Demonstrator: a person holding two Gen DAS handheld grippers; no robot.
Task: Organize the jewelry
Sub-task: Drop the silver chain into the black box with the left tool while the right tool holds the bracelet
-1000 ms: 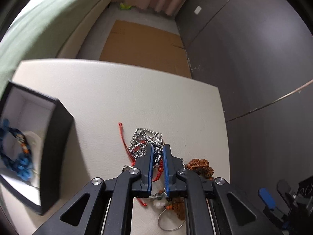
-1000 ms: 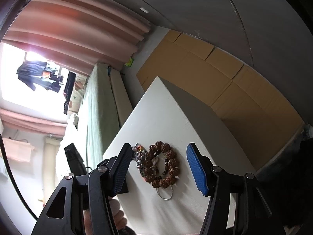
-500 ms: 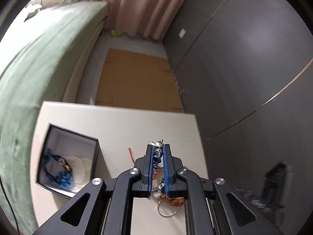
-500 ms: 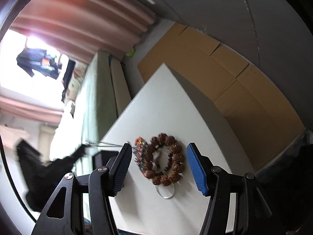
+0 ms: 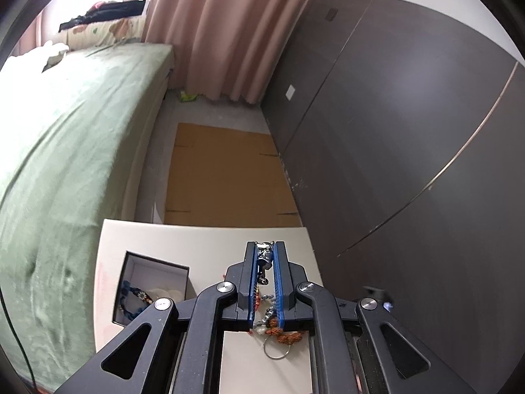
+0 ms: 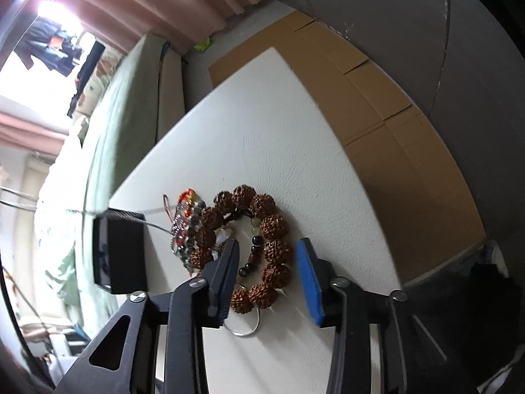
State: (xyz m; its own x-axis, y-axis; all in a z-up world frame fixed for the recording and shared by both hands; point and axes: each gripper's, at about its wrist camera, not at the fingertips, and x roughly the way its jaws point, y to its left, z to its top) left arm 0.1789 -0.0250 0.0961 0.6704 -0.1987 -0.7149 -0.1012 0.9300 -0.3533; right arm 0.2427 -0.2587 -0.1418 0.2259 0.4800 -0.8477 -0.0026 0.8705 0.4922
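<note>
a silver chain (image 5: 264, 257) is pinched by the left gripper (image 5: 265, 252) above the table (image 5: 203, 243). the right gripper (image 6: 267, 256) is being narrowed around a brown bead bracelet (image 6: 274, 249), untouched, lying on the table.

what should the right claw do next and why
Probably finish closing on the brown bead bracelet, then lift. The right claw is closing with one side of the bracelet between its fingers, not yet pinched. The left claw already holds a silver chain, and the box sits open nearby.
</note>
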